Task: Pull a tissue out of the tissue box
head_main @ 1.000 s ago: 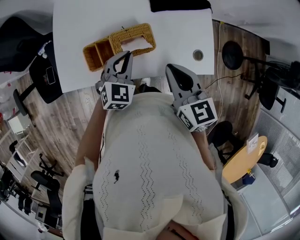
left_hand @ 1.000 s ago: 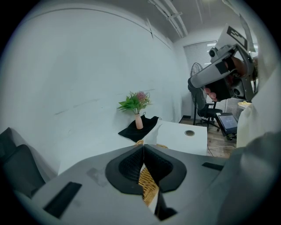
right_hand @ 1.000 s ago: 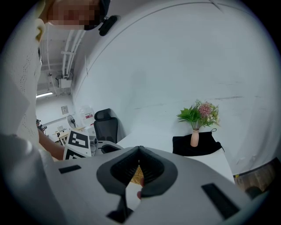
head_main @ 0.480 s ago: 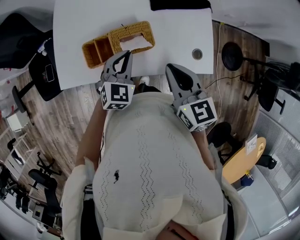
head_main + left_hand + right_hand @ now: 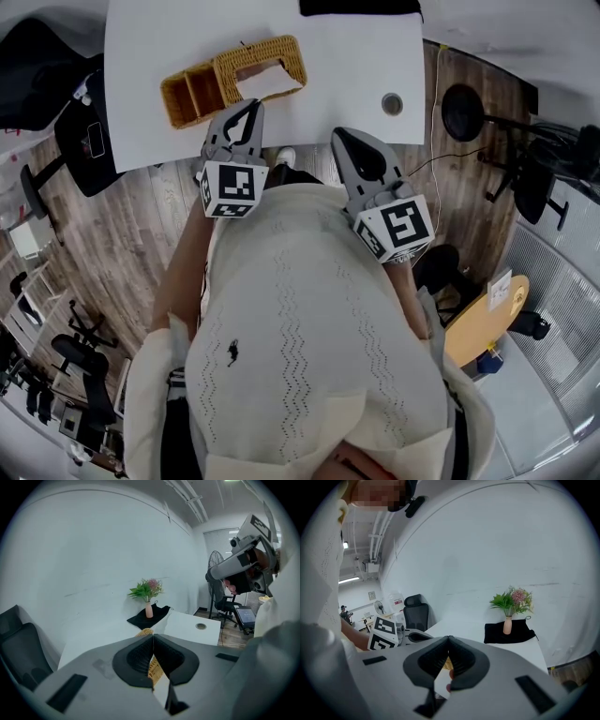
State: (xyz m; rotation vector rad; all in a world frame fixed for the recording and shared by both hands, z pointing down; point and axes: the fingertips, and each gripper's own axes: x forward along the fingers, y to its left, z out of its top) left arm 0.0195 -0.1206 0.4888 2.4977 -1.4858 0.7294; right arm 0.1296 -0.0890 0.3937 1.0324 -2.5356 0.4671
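Observation:
A woven wicker tissue box (image 5: 261, 66) stands on the white table (image 5: 347, 66), with a white tissue (image 5: 270, 84) sticking out of its top. An open wicker tray (image 5: 192, 94) joins it on the left. My left gripper (image 5: 252, 107) is shut and empty, its tip just short of the table's near edge and the box. Wicker (image 5: 154, 670) shows through the slit below the left gripper (image 5: 153, 637). My right gripper (image 5: 340, 137) is also shut and empty, over the floor right of the box. In the right gripper view the jaws of the right gripper (image 5: 449, 640) meet.
A round cable hole (image 5: 392, 103) sits at the table's right. A vase of flowers (image 5: 149, 605) stands on a black cloth (image 5: 508, 632) at the table's far end. Black office chairs (image 5: 89, 141) stand left, and a fan (image 5: 464, 108) stands right on the wooden floor.
In the head view the table and box have drifted slightly up and left. Both grippers stay shut and nearly still in front of the person's chest.

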